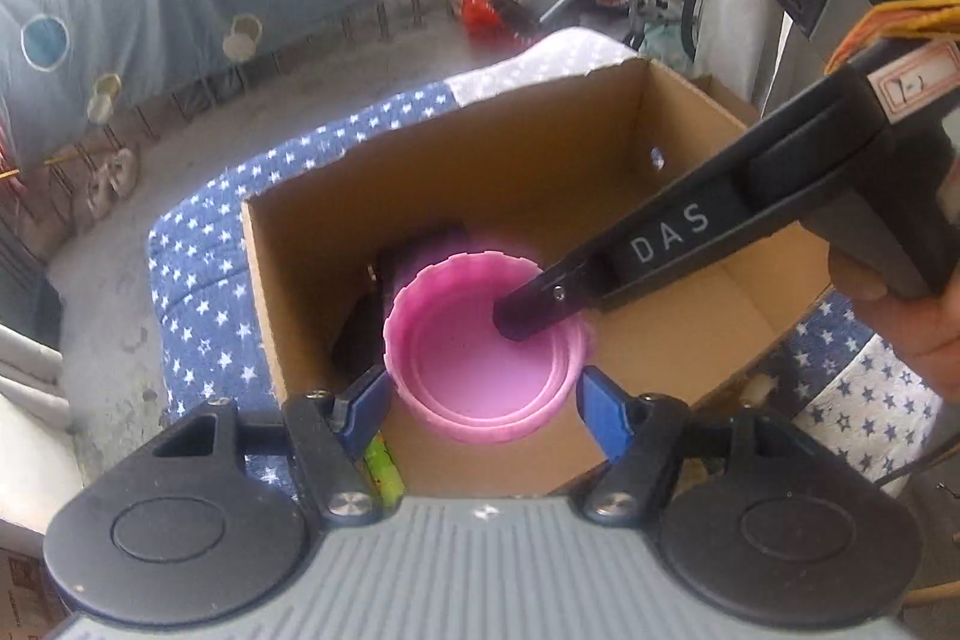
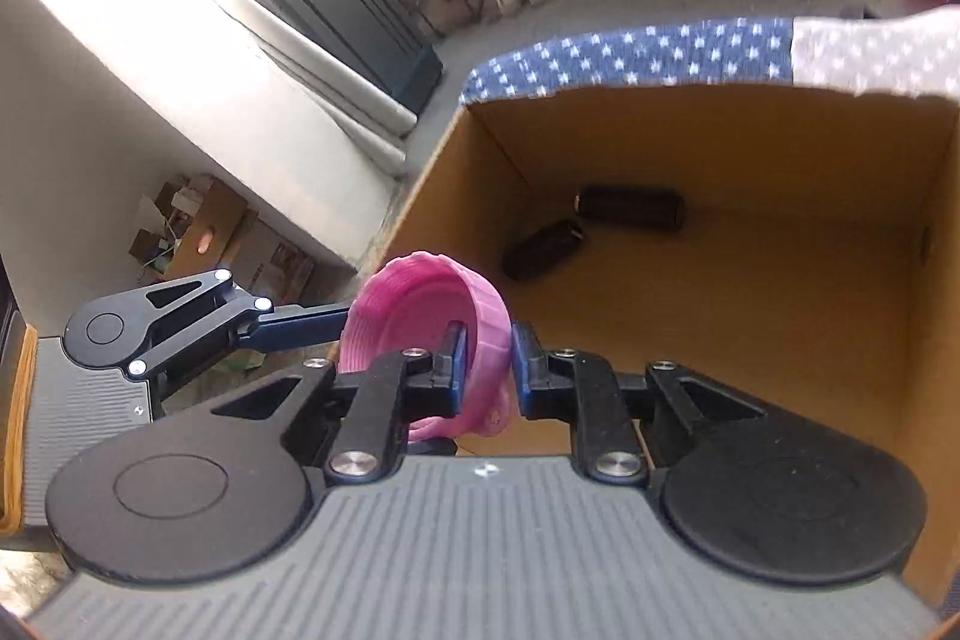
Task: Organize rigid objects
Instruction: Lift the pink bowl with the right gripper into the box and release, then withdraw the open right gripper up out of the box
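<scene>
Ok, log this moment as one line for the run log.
pink lid: held over cardboard box | left tongs: gripping its sides | right tongs: shut on its rim | box: two black cylinders inside

Only thing I can actually read is "DAS" in white letters on the black finger of the right gripper [image 1: 528, 319]. There's a small label [image 1: 915, 79] further up it with handwriting, can't make it out.
</scene>
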Available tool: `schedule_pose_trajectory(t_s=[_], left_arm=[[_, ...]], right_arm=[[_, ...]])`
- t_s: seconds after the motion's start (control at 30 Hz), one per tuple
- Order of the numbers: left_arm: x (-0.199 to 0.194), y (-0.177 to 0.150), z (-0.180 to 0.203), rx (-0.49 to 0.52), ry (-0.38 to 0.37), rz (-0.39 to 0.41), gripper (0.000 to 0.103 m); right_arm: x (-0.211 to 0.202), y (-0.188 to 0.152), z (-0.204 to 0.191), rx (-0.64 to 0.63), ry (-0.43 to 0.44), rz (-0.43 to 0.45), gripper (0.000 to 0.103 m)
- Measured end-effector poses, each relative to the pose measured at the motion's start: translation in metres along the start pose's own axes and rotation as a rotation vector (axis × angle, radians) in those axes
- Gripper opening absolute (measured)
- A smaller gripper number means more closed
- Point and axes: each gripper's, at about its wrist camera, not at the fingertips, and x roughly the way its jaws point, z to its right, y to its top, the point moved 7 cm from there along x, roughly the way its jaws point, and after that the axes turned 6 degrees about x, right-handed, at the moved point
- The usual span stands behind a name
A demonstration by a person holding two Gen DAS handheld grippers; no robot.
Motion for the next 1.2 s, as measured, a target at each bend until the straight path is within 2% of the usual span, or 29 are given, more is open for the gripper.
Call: schedule_pose_trajectory(t_s=[0.2,0.27,0.5,0.67,0.77,0.8,0.87,0.9,1.07,1.2], left_arm=[[0.04,-0.002,-0.003,0.065,0.022,-0.113,0.069],[0.042,-0.001,-0.003,0.072,-0.014,-0.128,0.069],[0.041,0.001,-0.002,0.111,-0.013,-0.128,0.07],[0.035,0.005,-0.003,0.098,-0.022,-0.119,0.07],[0.026,0.005,-0.004,0.084,-0.034,-0.095,0.07],[0.021,0.005,-0.004,0.077,-0.037,-0.082,0.07],[0.009,0.006,-0.005,0.058,-0.038,-0.048,0.07],[0.0,0.005,-0.006,0.046,-0.038,-0.022,0.07],[-0.054,-0.006,-0.001,-0.007,-0.049,0.128,0.073],[-0.089,-0.035,0.008,-0.067,-0.062,0.212,0.075]], right_arm=[[0.064,0.012,0.031,0.058,-0.006,-0.158,0.014],[0.079,0.011,0.036,0.059,-0.016,-0.19,0.014],[0.114,0.006,0.057,0.117,-0.047,-0.314,0.016],[0.123,0.004,0.052,0.096,-0.033,-0.353,0.018],[0.13,0.0,0.049,0.093,-0.022,-0.386,0.024],[0.13,0.0,0.048,0.092,-0.012,-0.389,0.029],[0.124,0.003,0.047,0.098,-0.021,-0.365,0.04],[0.118,0.006,0.046,0.101,-0.026,-0.345,0.049],[0.051,0.015,0.032,0.097,0.04,-0.141,0.053],[-0.036,-0.01,0.019,0.068,0.094,0.075,0.059]])
